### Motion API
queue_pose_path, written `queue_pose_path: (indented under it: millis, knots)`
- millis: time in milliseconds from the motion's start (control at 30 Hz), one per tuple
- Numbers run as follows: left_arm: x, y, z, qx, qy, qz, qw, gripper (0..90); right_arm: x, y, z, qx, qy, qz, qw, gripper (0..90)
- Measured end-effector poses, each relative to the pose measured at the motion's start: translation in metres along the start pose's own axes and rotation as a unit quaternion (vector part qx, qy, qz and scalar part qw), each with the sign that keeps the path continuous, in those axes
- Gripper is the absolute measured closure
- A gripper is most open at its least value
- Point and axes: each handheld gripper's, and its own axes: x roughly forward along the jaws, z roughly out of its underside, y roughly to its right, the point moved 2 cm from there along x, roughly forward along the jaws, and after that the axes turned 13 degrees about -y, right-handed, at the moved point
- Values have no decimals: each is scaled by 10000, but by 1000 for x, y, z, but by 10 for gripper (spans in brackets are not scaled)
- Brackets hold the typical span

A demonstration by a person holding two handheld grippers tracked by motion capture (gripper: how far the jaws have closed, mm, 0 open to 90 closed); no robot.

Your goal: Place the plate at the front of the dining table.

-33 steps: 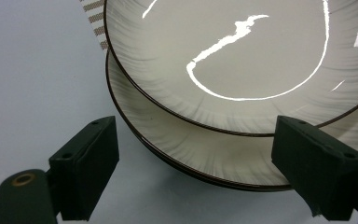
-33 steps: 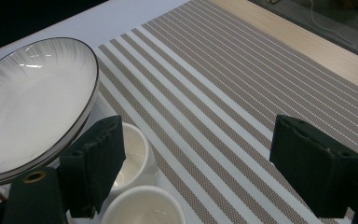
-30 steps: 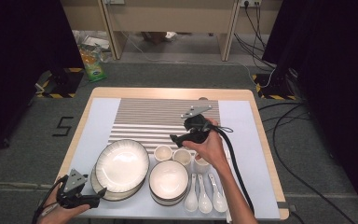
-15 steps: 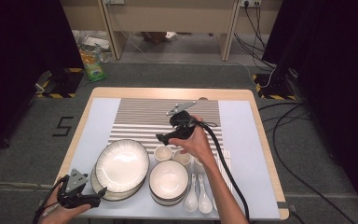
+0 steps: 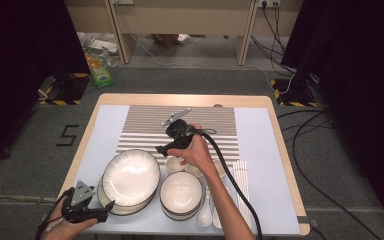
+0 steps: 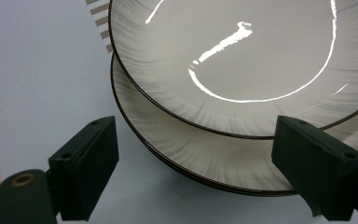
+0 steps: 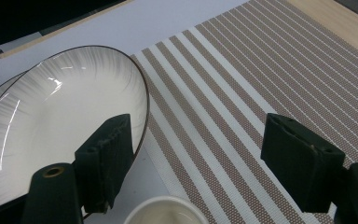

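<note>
A: What's different about the right gripper [image 5: 161, 148] compared with a second ago?

B: It has travelled left across the striped placemat [image 5: 145, 125], away from the desk's right side and toward the stacked plates [image 5: 131, 177] at the near left. In the high view it now hangs over the small cups [image 5: 174, 163] just right of the top plate's rim.

A: Is it carrying anything?

B: No. Its jaws stand wide and have just been narrowing a little, with nothing between them. In the right gripper view the top plate [image 7: 51, 126] sits by one jaw, the mat stripes lie in the gap, and a cup rim [image 7: 168, 211] shows at the bottom edge.

A: And the left gripper [image 5: 107, 206]?

B: It stayed put at the near left corner of the desk. Its jaws are spread and empty, aimed at the plate stack; in the left gripper view the rims of the top and lower plate [image 6: 205, 163] lie just beyond the jaw tips, untouched.

A: So what does the shift mean?

B: I'd judge the right hand is lining up on the top plate's right rim, or perhaps a cup. Nothing has been lifted yet; plates, bowls [image 5: 181, 195] and spoons [image 5: 205, 214] all rest along the near edge.
</note>
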Motion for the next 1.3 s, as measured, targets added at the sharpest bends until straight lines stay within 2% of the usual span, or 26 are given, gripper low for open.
queue_pose_path:
  millis: [300,700,867,1300]
  knots:
    - [-1,0,0,68,-7,-20,10000,150,4,-3,-6,-67,-7,-36,10000,300]
    - [-1,0,-2,57,-6,-42,10000,161,10,-4,-11,-9,-101,-98,9999,340]
    - [-2,0,-2,76,8,-72,9999,170,12,-5,-13,-67,-140,-121,9998,344]
    - [-1,2,-5,74,-66,-103,9999,181,15,-6,-14,-25,-193,-168,9997,349]
